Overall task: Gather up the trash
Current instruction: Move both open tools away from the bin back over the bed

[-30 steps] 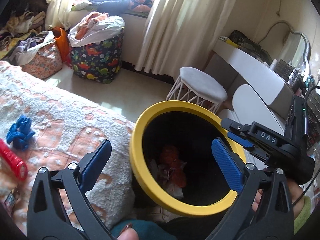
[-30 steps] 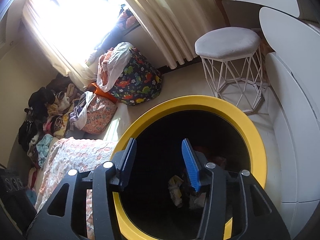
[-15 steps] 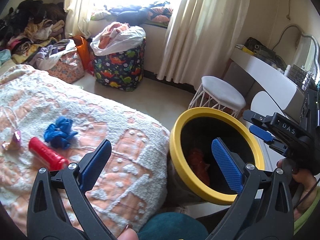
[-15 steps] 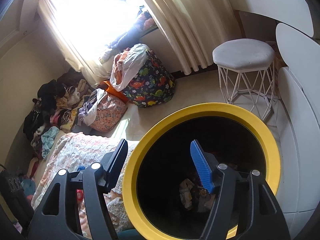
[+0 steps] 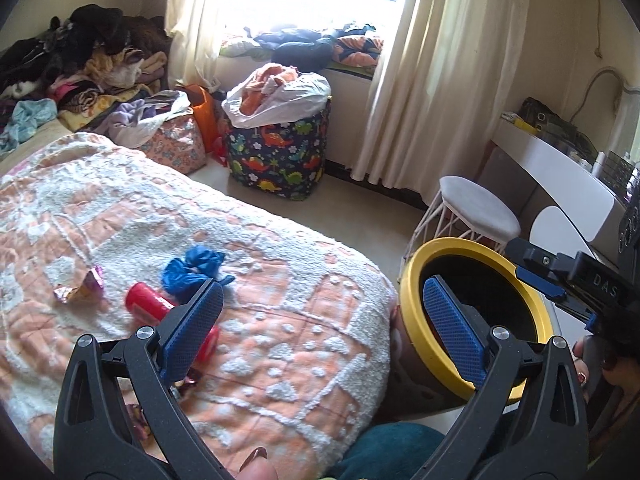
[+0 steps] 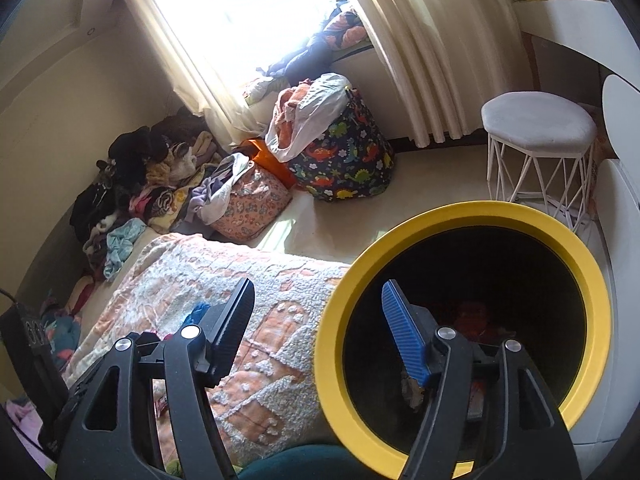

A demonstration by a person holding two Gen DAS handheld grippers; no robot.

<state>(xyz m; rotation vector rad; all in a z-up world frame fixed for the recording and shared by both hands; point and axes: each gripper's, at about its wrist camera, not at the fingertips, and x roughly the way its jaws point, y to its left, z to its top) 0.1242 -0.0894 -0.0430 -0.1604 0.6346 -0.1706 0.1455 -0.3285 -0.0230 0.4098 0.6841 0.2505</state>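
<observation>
A black bin with a yellow rim [image 5: 410, 320] [image 6: 472, 212] stands beside the bed, with orange and white trash inside [image 6: 472, 316]. On the orange and white bed cover lie a crumpled blue wrapper [image 5: 192, 268], a red tube [image 5: 148, 306] and a shiny foil wrapper [image 5: 80, 290]. My left gripper [image 5: 320, 320] is open and empty above the bed's edge, its left finger over the red tube. My right gripper [image 6: 320, 320] is open and empty, straddling the bin's left rim; it also shows in the left wrist view [image 5: 560, 284].
A white wire stool [image 5: 476, 208] [image 6: 540, 128] stands behind the bin. A dinosaur-print bag [image 5: 276, 160] and a floral bag [image 5: 172, 144] full of clothes sit by the window. Clothes are piled at the far left [image 5: 80, 60]. A white desk [image 5: 560, 168] is at the right.
Both grippers have swung left from over the bin toward the bed. The red tube, blue wrapper and foil wrapper have come further into the left wrist view. Both stay open.
</observation>
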